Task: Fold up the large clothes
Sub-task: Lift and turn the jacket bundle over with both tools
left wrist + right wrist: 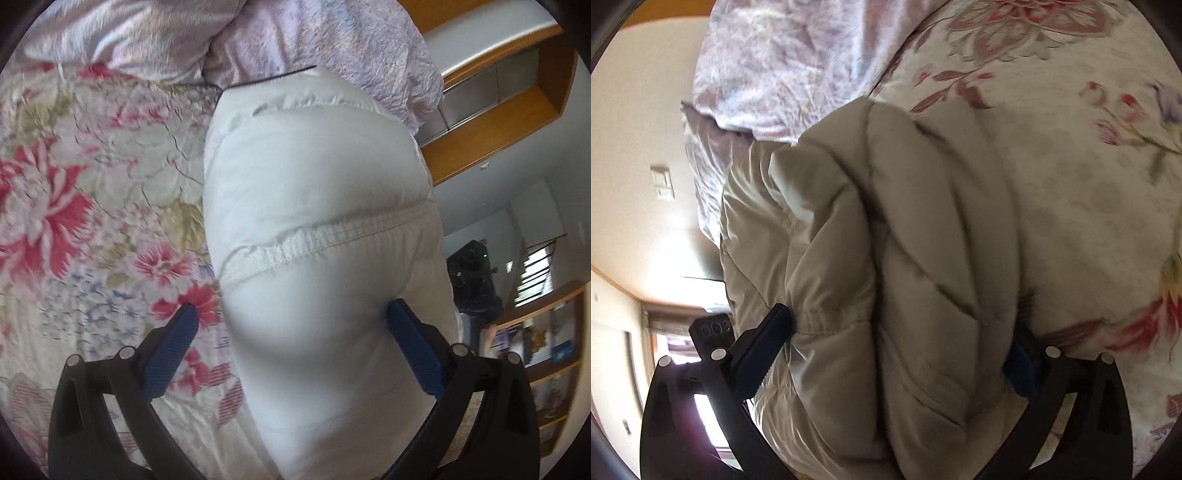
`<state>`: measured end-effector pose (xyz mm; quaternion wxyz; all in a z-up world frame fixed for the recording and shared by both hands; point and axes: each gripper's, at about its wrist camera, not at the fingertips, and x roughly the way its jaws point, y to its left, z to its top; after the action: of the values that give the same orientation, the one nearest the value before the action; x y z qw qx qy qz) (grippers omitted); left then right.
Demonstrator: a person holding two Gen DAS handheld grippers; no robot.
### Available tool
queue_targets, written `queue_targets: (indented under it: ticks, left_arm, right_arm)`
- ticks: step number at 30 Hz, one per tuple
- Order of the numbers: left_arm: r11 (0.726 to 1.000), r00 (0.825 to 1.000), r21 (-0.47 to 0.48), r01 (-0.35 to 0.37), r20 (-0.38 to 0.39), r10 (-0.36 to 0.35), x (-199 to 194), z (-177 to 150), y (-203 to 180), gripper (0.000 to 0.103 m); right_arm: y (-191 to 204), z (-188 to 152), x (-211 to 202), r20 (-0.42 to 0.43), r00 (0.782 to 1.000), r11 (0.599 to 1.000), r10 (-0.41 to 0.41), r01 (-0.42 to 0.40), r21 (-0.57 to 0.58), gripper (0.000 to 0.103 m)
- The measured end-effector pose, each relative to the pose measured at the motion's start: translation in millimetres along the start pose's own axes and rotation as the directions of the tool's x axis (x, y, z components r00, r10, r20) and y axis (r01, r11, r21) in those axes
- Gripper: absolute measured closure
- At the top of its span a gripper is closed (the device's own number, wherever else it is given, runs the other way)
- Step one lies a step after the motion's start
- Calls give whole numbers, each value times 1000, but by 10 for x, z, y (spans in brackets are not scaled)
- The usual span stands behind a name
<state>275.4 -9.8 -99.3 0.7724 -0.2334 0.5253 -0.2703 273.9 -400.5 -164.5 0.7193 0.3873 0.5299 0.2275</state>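
Note:
A white puffy down jacket (317, 192) lies bunched on a floral bedspread (92, 192). Its elastic hem band (325, 236) runs across the bulk. My left gripper (291, 317) stands wide open with the jacket's padded end between its blue fingers (173, 347); the right pad touches the fabric, the left pad is apart from it. In the right wrist view the same jacket (894, 258) looks beige and fills the space between the fingers. My right gripper (897, 332) holds a thick fold of it, both pads pressed into the padding.
A crumpled lilac quilt (295, 40) lies at the head of the bed, touching the jacket; it also shows in the right wrist view (783, 66). Wooden shelving (509, 122) and a bookcase (546, 350) stand beside the bed. A wall switch (663, 184) is at left.

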Motion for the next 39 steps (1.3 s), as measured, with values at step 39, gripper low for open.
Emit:
queue_targets:
  ticks: [39]
  left_arm:
    - [996,977,-48,71,204,-60,-783,293,390,17]
  right_arm:
    - [1577,246,1214,-68,989,944,133,-147,-294,29]
